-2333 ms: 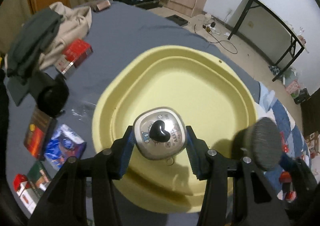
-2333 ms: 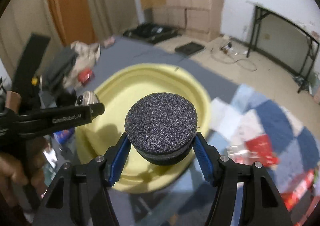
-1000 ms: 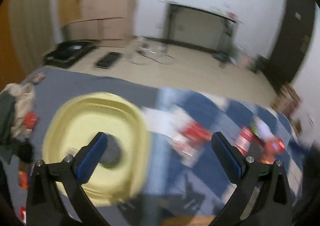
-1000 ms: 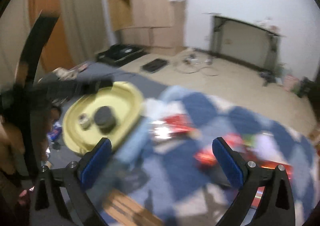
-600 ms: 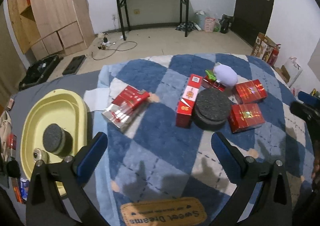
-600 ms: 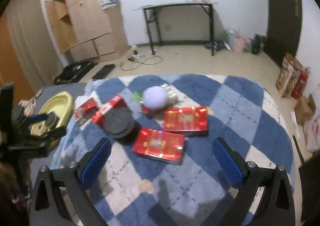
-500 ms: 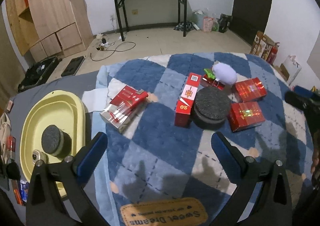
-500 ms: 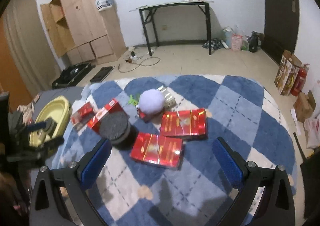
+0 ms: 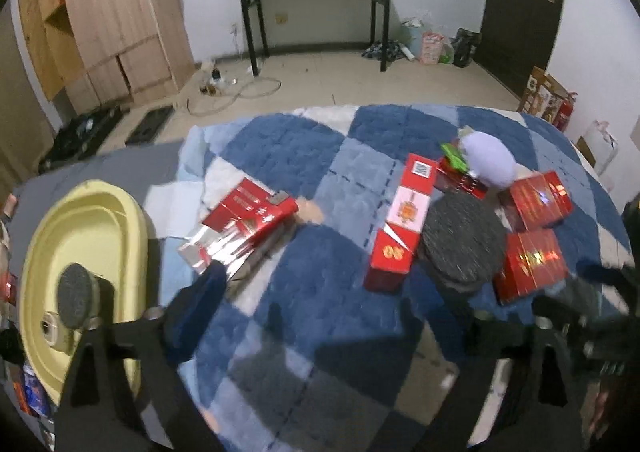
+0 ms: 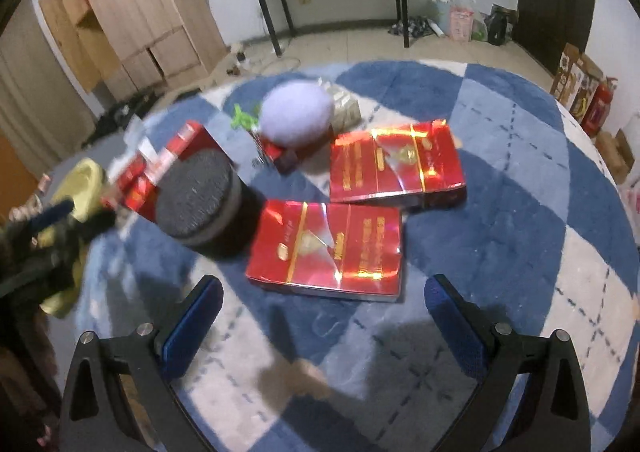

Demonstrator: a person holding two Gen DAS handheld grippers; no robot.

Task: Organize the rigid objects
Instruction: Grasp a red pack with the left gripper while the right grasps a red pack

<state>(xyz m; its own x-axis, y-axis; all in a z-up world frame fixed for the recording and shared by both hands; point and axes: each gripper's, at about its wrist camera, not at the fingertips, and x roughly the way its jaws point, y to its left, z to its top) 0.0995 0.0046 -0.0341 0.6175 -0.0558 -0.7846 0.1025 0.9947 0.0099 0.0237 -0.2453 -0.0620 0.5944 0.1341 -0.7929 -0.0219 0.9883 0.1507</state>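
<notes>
The black round puck lies beyond the closing, empty left jaws; right jaws wide, empty.

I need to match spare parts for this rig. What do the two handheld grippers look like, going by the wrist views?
Both look alike. The right gripper has two black, angular arms with triangular cut-outs and silver screw heads, each ending in a blue ribbed pad. The left gripper has the same black frame and screws; its pads are blurred but look dark blue. No cables or sleeves show clearly.
</notes>
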